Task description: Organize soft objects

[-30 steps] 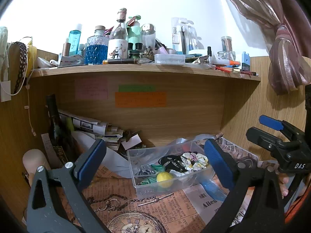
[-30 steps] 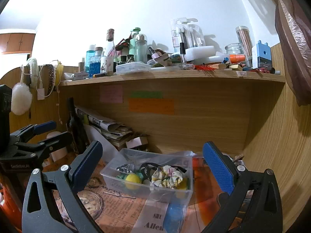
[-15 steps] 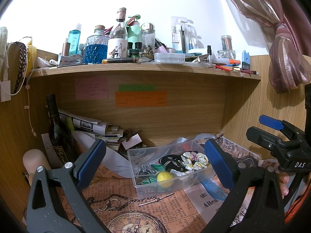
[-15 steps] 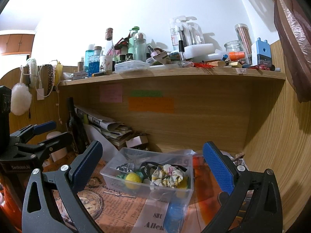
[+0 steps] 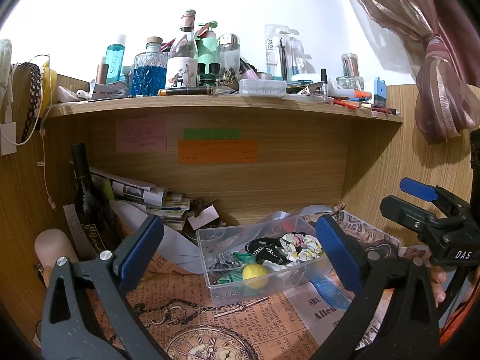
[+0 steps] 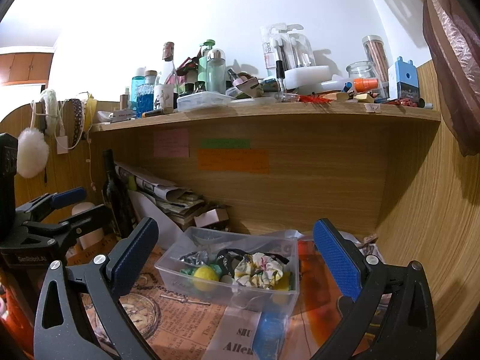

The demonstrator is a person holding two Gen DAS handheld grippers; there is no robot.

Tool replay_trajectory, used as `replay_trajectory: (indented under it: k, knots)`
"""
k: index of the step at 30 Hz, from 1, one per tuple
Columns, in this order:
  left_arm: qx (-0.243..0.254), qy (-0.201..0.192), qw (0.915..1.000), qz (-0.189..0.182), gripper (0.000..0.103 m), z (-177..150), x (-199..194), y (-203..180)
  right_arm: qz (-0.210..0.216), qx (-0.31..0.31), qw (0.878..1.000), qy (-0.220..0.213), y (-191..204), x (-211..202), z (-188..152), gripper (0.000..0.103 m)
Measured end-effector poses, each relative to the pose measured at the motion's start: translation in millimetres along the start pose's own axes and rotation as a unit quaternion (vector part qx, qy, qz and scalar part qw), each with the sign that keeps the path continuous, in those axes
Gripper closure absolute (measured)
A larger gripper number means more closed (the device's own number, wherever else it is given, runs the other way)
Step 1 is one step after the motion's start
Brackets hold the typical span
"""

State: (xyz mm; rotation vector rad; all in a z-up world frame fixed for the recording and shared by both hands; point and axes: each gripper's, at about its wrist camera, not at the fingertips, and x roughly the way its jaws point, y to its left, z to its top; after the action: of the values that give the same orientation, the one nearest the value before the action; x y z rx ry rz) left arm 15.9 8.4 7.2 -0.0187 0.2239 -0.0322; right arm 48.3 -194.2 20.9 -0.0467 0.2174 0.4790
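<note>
The left gripper (image 5: 240, 252) and the right gripper (image 6: 237, 255) both hover with fingers spread wide and nothing between them, each aimed at the clear plastic bin (image 6: 228, 270) on the newspaper-print mat (image 5: 186, 300) under the wooden shelf (image 6: 270, 114). Inside the bin, the floral scrunchie (image 6: 259, 270) lies toward 3 o'clock, touching a black hair band (image 6: 228, 258), with a yellow ball (image 6: 205, 274) at about 8 o'clock. A dark bottle (image 5: 87, 198) stands upright at 10 o'clock from the bin.
</note>
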Motion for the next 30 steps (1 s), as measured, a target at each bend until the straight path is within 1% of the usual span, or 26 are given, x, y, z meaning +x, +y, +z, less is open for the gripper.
replay_trajectory:
  k: [17, 23, 30]
  knots:
    - [0.000, -0.001, 0.9999, -0.010, 0.000, -0.9, -0.2, -0.6, -0.004, 0.003, 1.000, 0.003, 0.9, 1.4, -1.5, 0.000]
    - [-0.009, 0.009, 0.9998, -0.018, 0.000, -2.1, 3.6, 1.8, -0.006, 0.002, 1.000, 0.005, 3.4, 1.7, -1.8, 0.000]
    - [-0.012, 0.010, 0.9997, -0.017, 0.000, -2.8, 4.5, 2.1, -0.007, 0.002, 1.000, 0.009, 4.8, 3.8, -3.2, 0.000]
